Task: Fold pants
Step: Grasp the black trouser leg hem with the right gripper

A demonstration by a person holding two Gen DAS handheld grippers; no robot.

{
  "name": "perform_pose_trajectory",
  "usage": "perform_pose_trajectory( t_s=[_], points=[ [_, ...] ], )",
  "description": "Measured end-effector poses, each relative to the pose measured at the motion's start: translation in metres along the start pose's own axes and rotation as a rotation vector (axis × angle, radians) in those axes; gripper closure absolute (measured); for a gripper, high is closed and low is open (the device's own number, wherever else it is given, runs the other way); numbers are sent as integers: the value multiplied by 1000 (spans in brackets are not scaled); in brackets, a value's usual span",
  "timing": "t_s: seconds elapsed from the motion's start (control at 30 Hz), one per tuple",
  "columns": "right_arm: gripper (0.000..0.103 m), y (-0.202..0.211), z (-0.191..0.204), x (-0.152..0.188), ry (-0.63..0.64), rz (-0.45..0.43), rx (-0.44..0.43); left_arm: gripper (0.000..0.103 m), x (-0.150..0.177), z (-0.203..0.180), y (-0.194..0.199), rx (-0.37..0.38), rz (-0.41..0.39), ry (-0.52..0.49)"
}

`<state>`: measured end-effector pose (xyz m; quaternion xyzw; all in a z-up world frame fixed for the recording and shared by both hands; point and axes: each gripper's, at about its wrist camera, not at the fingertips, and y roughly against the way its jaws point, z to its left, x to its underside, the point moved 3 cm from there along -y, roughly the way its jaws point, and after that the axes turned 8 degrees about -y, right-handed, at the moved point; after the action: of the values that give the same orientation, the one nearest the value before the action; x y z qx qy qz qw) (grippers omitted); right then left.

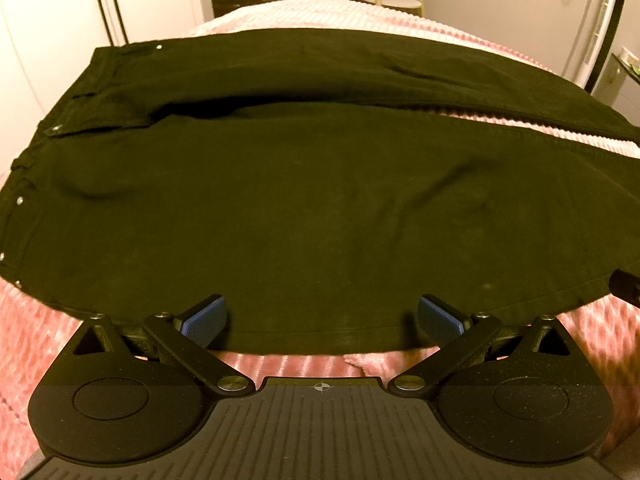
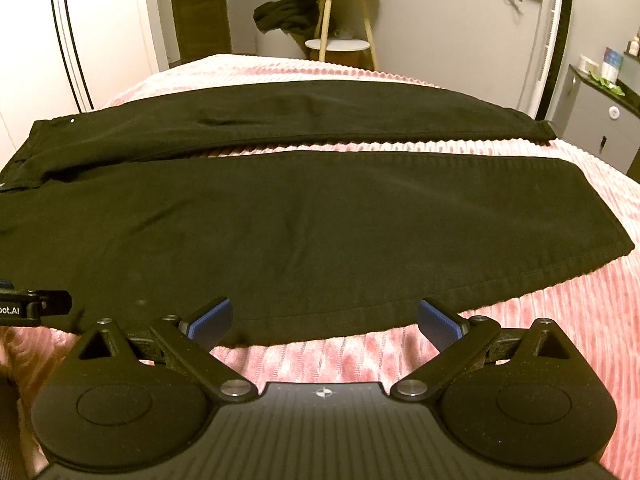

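Dark green-black pants lie spread flat on a pink ribbed bed cover, waistband at the left, both legs running to the right with a narrow gap between them. My left gripper is open and empty, its blue pads at the near leg's front hem edge close to the waist end. My right gripper is open and empty at the same front edge of the pants, nearer the cuff end. The left gripper's tip shows at the left edge of the right wrist view.
The pink bed cover extends right of the cuffs. A wooden side table with dark clothing draped on it stands beyond the bed. A white wardrobe is at the left, a grey cabinet at the right.
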<state>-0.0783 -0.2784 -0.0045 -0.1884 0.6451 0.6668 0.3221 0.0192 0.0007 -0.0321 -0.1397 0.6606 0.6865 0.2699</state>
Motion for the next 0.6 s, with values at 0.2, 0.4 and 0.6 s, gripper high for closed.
perform_pose_trajectory(
  t_s=[0.2, 0.4, 0.6],
  points=[
    [4, -2, -2, -7, -51, 10, -32, 0, -2, -3, 0, -22, 2, -12],
    [4, -34, -10, -26, -123, 72, -24, 0, -17, 4, 10, -94, -67, 22],
    [4, -75, -20, -33, -175, 174, -32, 0, -68, 20, 5, -168, -162, 93]
  ],
)
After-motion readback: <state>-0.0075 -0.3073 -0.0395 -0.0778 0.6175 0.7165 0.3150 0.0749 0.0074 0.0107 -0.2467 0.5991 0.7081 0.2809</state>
